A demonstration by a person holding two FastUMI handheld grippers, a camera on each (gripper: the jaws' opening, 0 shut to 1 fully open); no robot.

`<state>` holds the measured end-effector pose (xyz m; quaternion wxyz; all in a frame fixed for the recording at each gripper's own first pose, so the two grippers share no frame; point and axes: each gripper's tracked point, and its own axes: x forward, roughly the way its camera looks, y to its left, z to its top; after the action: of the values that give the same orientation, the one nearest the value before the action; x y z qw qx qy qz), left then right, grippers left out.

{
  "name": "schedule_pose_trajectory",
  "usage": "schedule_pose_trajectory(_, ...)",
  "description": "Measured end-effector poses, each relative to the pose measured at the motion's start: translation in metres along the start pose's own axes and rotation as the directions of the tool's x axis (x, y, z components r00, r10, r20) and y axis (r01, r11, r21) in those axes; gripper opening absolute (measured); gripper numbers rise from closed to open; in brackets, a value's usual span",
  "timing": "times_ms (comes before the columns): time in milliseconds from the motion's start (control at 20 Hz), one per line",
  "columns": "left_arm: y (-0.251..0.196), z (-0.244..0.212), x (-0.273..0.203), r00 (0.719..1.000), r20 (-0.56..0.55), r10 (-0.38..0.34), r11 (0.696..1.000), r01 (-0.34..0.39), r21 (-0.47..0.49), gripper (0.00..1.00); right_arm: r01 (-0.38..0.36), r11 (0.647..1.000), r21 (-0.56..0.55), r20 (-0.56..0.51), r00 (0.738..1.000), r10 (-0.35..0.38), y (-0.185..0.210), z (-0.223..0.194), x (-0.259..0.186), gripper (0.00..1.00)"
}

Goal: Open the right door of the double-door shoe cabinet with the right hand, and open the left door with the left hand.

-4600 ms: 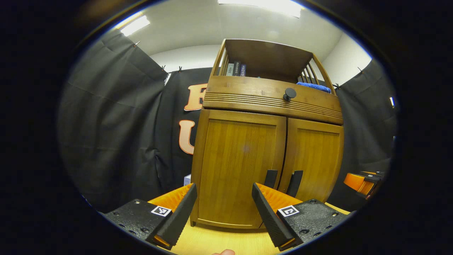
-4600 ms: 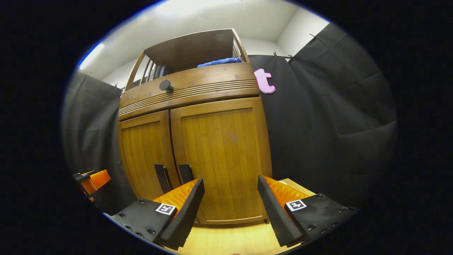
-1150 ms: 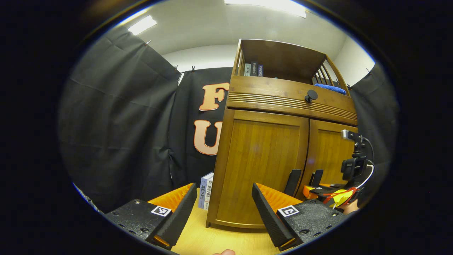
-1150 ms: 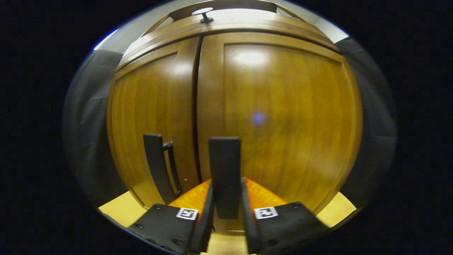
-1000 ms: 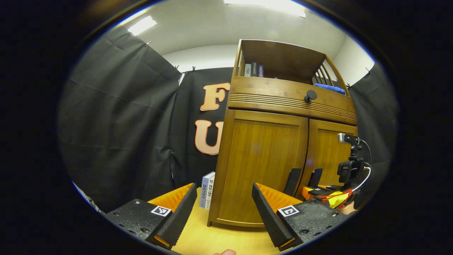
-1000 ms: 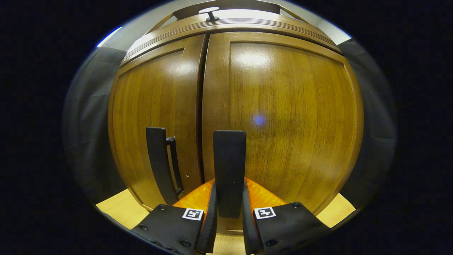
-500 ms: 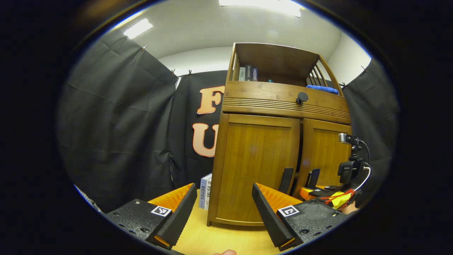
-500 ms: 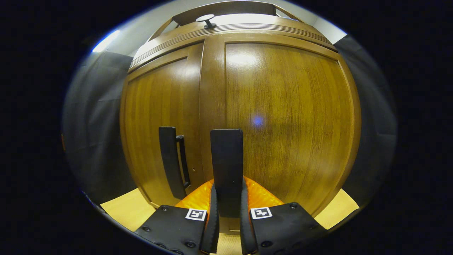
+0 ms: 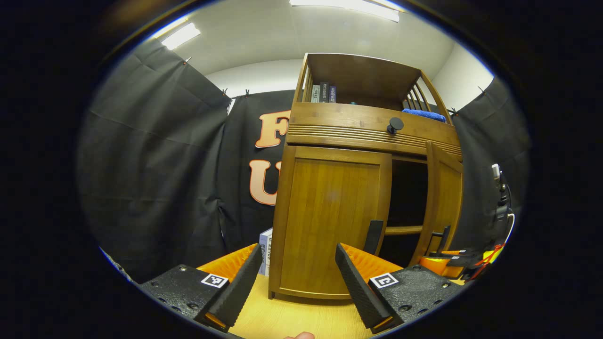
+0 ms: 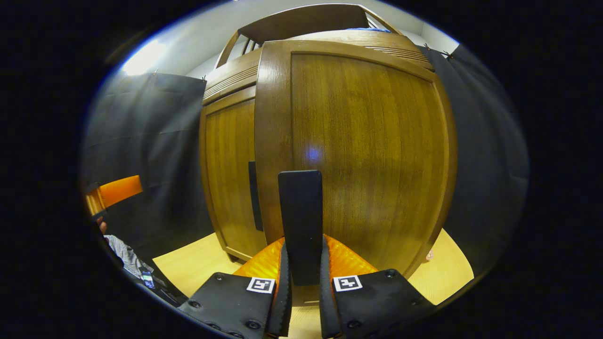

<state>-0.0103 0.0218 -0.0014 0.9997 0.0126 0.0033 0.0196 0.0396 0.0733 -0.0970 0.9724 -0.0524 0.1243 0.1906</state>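
Observation:
The wooden shoe cabinet (image 9: 358,134) stands ahead in the left gripper view. Its left door (image 9: 330,221) is closed, with a dark vertical handle (image 9: 373,237) at its inner edge. The right door (image 9: 445,197) has swung partway out, baring a dark interior with a shelf (image 9: 400,230). My left gripper (image 9: 297,249) is open, short of the left door and holding nothing. In the right gripper view, my right gripper (image 10: 303,256) is shut on the right door's handle (image 10: 300,212), with the right door (image 10: 372,150) close in front. The left door (image 10: 231,179) lies beyond it.
Books (image 9: 264,249) stand on the light wood floor (image 9: 292,320) at the cabinet's left side. Above the doors sits a drawer with a round knob (image 9: 395,125). The top shelf holds books (image 9: 322,93) and a blue cloth (image 9: 424,114). Black cloth walls surround the cabinet.
The right door has swung from barely ajar to partway open, pulled by my right gripper on its handle. My left gripper has stayed open and has hardly moved.

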Motion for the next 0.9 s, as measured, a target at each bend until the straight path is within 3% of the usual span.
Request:
schedule_pose_trajectory(50,-0.003,0.000,0.002,1.000,0.000,-0.006,1.000,0.006,0.004,0.92,-0.002,1.000,-0.005,0.000,1.000,0.002,-0.002,-0.003,-0.008,0.32)
schedule_pose_trajectory(300,-0.027,-0.001,0.010,0.998,0.004,-0.059,0.998,0.059,0.015,0.92,0.051,0.999,0.006,0.014,0.999,-0.051,-0.017,-0.005,-0.050,0.32)
schedule_pose_trajectory(400,-0.037,-0.003,0.014,0.997,0.000,-0.079,0.997,0.079,0.005,0.94,0.067,0.998,0.013,0.018,0.998,-0.067,-0.025,-0.006,-0.063,0.36)
schedule_pose_trajectory(500,-0.046,-0.005,0.017,0.995,-0.003,-0.101,0.995,0.101,-0.002,0.92,0.087,0.996,0.014,0.019,0.996,-0.087,-0.033,-0.008,-0.080,0.31)
schedule_pose_trajectory(600,-0.056,-0.004,0.019,0.993,0.003,-0.120,0.993,0.120,-0.002,0.95,0.116,0.993,0.031,0.028,0.993,-0.117,-0.043,-0.008,-0.095,0.31)
schedule_pose_trajectory(900,-0.073,-0.011,0.025,0.988,-0.005,-0.156,0.987,0.156,-0.039,0.92,0.181,0.982,0.052,0.017,0.983,-0.183,-0.067,-0.012,-0.122,0.31)
